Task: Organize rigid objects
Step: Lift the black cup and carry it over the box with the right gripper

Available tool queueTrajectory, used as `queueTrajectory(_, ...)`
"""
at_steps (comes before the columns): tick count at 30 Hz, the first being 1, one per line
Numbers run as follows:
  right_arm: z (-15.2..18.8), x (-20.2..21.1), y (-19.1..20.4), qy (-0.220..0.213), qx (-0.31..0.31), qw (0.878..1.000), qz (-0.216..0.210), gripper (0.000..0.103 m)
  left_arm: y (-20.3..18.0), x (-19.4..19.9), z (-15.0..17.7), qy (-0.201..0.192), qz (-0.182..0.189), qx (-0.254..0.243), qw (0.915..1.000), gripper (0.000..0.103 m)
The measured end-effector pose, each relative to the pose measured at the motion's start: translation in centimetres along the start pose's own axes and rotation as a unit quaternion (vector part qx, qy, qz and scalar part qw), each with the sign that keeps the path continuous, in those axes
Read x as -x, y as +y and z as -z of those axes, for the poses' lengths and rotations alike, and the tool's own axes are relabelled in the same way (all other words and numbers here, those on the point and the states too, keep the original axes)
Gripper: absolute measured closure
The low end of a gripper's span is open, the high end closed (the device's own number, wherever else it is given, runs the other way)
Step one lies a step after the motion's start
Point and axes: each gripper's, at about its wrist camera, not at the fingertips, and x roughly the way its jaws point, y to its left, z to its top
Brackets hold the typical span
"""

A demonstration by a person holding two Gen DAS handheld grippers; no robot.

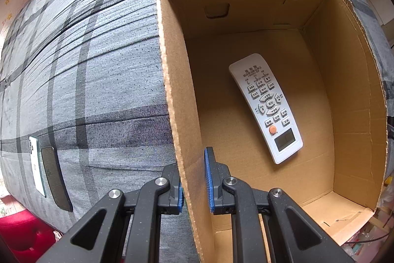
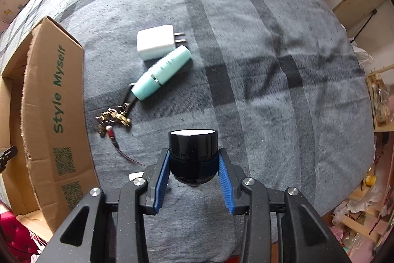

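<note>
Two grips held: my right jaws [image 2: 193, 164] clamped the black jar [image 2: 192, 154] above the bed [image 2: 270, 65], the cardboard box [image 2: 56, 115] lying to their left, its wall pinched in my left jaws [image 1: 194, 179].

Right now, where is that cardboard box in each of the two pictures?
Left wrist view: the cardboard box fills the right half, open side facing the camera, with a white remote on its floor; the left tongs straddle its near wall.
Right wrist view: the box stands at the left edge, showing its printed outer wall.
Shared landmark: the grey plaid bedcover.
</note>
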Motion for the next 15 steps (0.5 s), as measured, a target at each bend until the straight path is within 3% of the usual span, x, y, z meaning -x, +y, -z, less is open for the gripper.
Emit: queueTrajectory(15,-2.9,4.4,5.3,-0.038,0.061,0.997,-0.013,0.063,-0.2,0.1,-0.1,0.0,-0.001,-0.002,1.0,0.088)
